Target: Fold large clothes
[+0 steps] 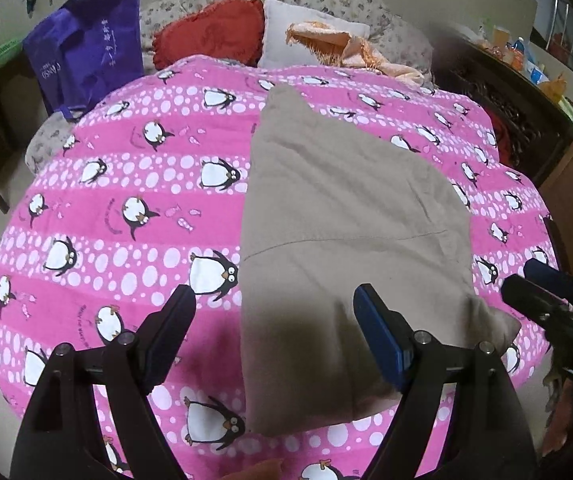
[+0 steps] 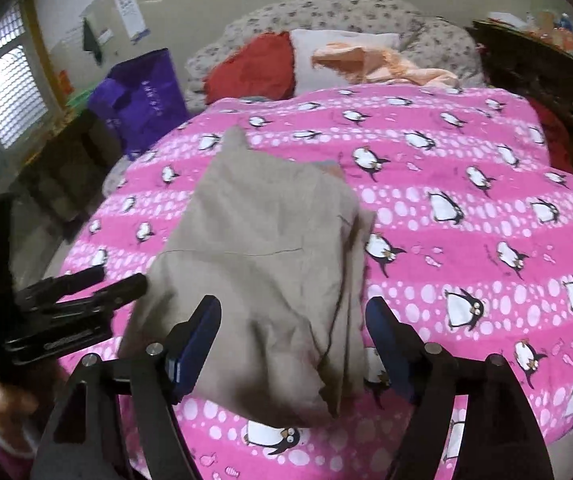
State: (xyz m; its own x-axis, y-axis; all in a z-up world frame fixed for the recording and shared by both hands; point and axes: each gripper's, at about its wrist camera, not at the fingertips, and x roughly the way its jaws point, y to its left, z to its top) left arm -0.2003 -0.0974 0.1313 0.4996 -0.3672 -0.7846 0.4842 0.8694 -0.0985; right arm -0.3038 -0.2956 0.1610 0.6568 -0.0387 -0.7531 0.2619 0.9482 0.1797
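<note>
While folded, beige garment (image 1: 350, 216) amid pink quilt (image 1: 126, 200).

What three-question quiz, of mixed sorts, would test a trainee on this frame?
1. True or false: the left gripper is shut on the beige garment.
2. The garment lies on: A) a penguin-print pink quilt B) the floor C) a chair.
3. Fill in: beside the red pillow stands a ___ bag.

Key: 1 false, both it and the right gripper are open; 2 A; 3 purple.
</note>
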